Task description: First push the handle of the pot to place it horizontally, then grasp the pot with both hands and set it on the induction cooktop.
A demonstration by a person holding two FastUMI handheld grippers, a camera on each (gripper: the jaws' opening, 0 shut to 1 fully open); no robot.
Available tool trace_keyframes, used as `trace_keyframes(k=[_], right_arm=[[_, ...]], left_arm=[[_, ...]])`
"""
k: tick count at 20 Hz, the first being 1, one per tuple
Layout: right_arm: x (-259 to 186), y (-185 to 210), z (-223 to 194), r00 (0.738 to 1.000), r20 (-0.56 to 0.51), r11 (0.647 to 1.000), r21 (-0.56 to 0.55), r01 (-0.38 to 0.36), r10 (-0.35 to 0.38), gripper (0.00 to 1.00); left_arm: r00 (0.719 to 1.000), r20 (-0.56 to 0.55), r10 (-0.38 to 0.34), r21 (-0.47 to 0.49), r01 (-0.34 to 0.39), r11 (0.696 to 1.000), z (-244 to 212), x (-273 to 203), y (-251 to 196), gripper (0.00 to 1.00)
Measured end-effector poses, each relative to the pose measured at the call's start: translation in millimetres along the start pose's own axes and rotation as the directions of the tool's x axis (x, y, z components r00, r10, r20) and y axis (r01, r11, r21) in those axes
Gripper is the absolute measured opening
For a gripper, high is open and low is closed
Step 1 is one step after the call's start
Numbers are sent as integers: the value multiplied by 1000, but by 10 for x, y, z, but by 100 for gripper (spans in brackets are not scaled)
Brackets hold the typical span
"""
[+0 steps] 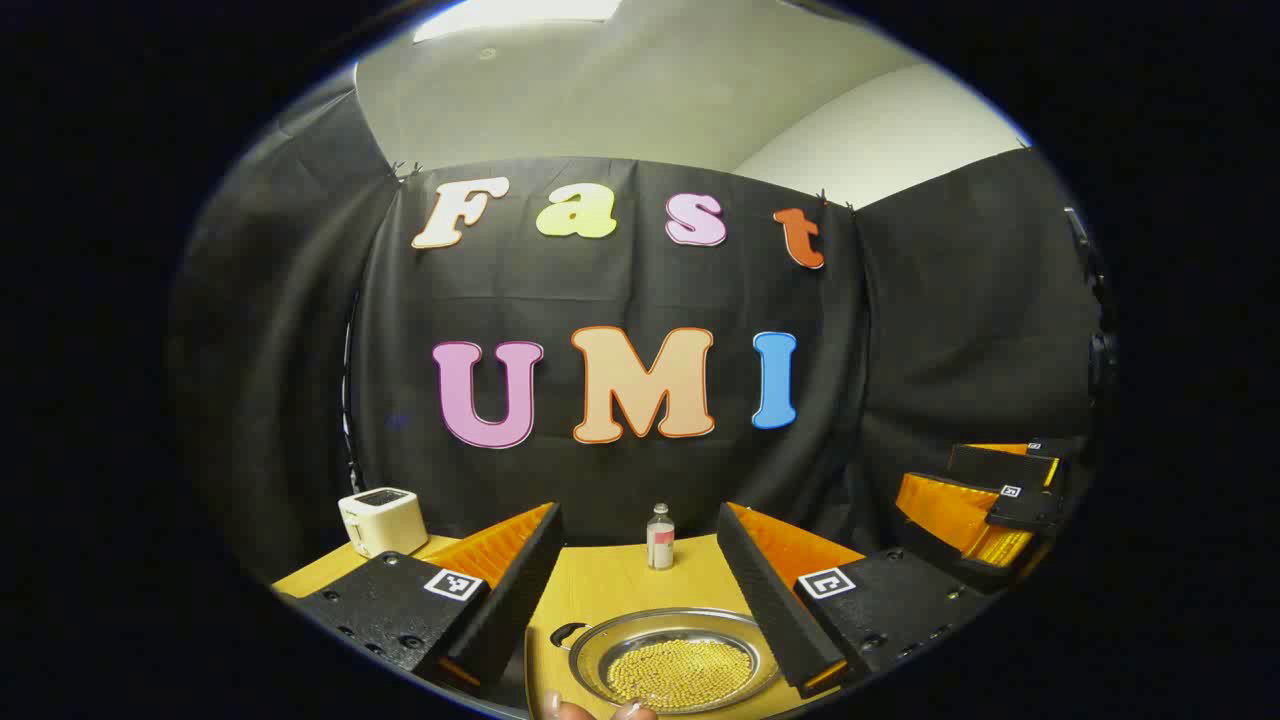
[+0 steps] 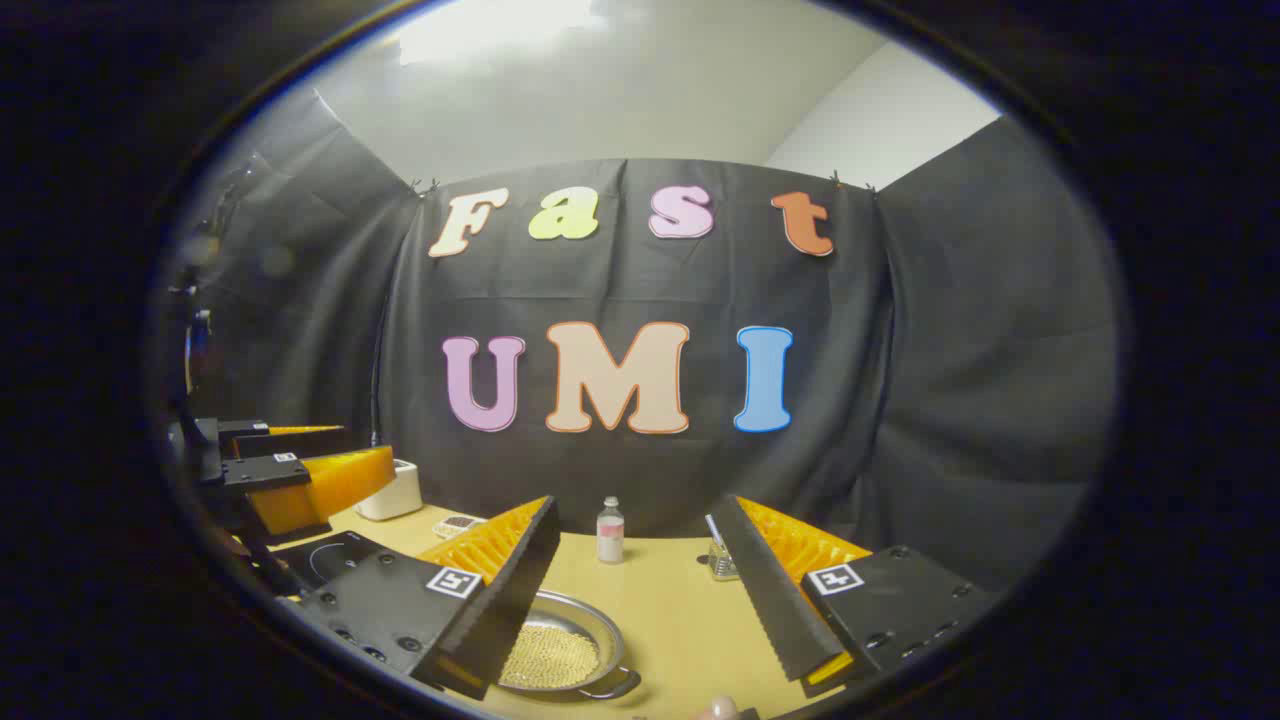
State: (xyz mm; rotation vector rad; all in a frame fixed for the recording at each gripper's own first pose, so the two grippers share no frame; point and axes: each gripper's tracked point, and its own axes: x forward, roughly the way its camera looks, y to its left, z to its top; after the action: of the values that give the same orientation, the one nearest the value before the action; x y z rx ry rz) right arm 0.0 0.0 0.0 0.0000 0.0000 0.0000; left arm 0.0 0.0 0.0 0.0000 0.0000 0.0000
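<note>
My left gripper (image 1: 640, 600), jaws spread wide, hangs right over the shallow round steel pot of yellow beads (image 1: 675, 660) on the tan wooden table (image 1: 620, 575); right gripper (image 2: 640, 600), equally wide, has the pot (image 2: 560, 650) low and left, half behind its left finger. The black induction cooktop (image 2: 335, 560) sits at far left in the right gripper view. The pot's black handle (image 1: 567, 634) pokes off the rim, not yet pushed, I judge. Risk: a hard shove tips the pan and spills beads. Small glass bottle (image 1: 660, 538) and white toaster (image 1: 382, 520) stand well behind.
</note>
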Motion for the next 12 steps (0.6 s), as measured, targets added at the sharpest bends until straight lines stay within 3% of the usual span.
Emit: trace_keyframes(k=[6, 9, 12], right_arm=[[-54, -8, 161, 999, 45, 996, 90, -14, 10, 99], [-68, -120, 123, 999, 38, 999, 40, 23, -24, 98], [-66, -20, 47, 1000, 13, 1000, 31, 2, -3, 99]], left_arm=[[1000, -13, 2, -8, -2, 1000, -43, 0, 12, 99], [1000, -19, -9, -36, 8, 999, -62, -1, -17, 99], [1000, -24, -6, -30, 5, 1000, -83, 5, 6, 99]])
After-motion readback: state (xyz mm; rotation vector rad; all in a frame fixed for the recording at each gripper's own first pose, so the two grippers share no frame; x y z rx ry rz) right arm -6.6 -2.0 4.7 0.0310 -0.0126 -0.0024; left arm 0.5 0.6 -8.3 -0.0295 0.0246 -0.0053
